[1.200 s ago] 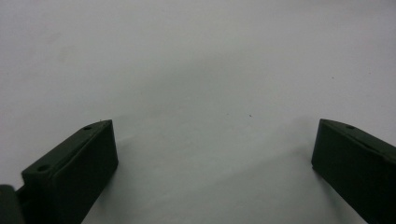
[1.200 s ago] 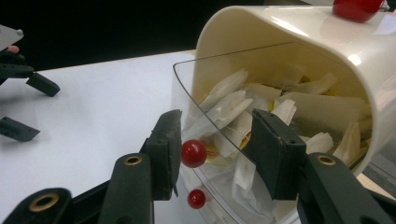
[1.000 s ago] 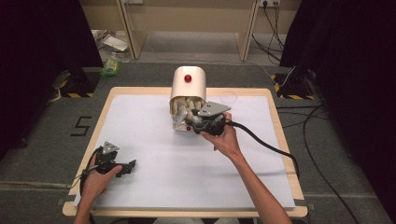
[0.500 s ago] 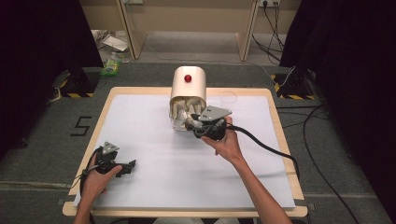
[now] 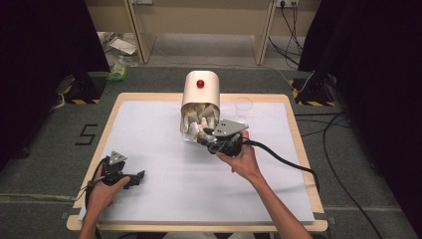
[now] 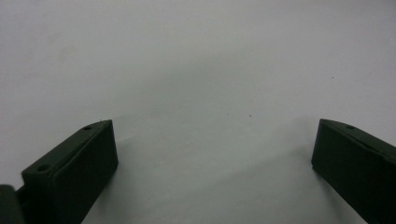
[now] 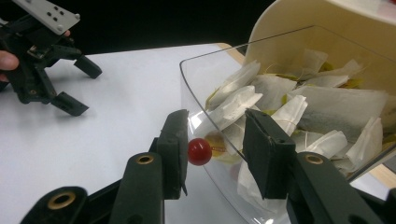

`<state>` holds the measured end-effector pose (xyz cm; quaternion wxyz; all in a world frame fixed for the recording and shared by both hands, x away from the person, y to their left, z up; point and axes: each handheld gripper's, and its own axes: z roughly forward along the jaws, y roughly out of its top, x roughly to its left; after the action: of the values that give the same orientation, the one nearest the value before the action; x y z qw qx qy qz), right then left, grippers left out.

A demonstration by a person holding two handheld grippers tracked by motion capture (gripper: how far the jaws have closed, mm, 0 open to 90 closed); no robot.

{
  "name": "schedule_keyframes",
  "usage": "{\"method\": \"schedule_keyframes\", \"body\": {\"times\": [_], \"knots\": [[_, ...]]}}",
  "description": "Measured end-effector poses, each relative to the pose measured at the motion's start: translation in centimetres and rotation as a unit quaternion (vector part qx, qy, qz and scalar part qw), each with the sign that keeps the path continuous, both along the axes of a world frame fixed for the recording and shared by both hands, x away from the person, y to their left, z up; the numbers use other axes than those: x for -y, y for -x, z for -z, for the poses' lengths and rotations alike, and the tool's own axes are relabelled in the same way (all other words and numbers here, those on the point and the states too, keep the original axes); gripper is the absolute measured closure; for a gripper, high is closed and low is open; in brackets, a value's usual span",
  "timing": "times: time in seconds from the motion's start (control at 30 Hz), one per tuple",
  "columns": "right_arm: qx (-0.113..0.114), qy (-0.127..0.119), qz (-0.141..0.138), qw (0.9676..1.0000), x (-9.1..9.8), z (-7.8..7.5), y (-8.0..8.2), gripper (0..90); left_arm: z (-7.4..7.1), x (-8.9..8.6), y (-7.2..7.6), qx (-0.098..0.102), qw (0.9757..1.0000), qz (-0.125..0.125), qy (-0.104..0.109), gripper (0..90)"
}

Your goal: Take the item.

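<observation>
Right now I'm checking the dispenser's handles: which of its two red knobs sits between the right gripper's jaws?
The lower red knob, on the clear flap over the tea bags; the other knob sits on top of the cream body.

Wooden table [image 5: 298,144] with white sheet [image 5: 164,149] over top. Grey carpet floor [image 5: 45,164] around it. White "5" mark [image 5: 87,134] on floor left of table. Green packet [image 5: 118,71] and paper scraps [image 5: 119,46] on floor beyond far-left corner. Yellow-black striped blocks [image 5: 79,92] [image 5: 308,89] at both sides. Black cables [image 5: 343,144] on floor at right. Black curtains [image 5: 45,40] flank scene.
</observation>
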<state>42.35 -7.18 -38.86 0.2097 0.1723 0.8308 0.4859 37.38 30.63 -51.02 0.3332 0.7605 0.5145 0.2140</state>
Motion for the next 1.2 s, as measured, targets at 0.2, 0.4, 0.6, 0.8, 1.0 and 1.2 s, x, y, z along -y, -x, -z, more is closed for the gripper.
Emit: {"method": "schedule_keyframes", "body": {"times": [0.2, 0.4, 0.6, 0.8, 1.0, 1.2], "knots": [[0.000, 0.008, -0.003, 1.0000, 0.0, 0.2, 0.7, 62.8, 0.0, 0.0, 0.0, 0.000, 1.0000, 0.000, 0.000, 0.0], [0.002, 0.014, -0.002, 0.9999, 0.0, 0.3, 1.1, 63.3, 0.0, 0.0, 0.0, 0.000, 1.0000, 0.000, 0.000, 0.0], [-0.006, 0.011, -0.001, 0.9999, 0.0, 0.2, 1.1, 63.4, 0.0, 0.0, 0.0, 0.000, 1.0000, 0.000, 0.000, 0.0], [0.012, -0.017, 0.025, 0.9995, 0.6, -1.0, 0.6, 62.4, 0.0, 0.0, 0.0, 0.000, 1.0000, 0.000, 0.000, 0.0], [0.009, -0.029, 0.045, 0.9986, 1.1, -1.5, -0.5, 62.3, 0.0, 0.0, 0.0, 0.000, 1.0000, 0.000, 0.000, 0.0], [0.001, -0.032, 0.060, 0.9977, 1.0, -1.4, -1.4, 62.5, 0.0, 0.0, 0.0, 0.000, 1.0000, 0.000, 0.000, 0.0]]}}
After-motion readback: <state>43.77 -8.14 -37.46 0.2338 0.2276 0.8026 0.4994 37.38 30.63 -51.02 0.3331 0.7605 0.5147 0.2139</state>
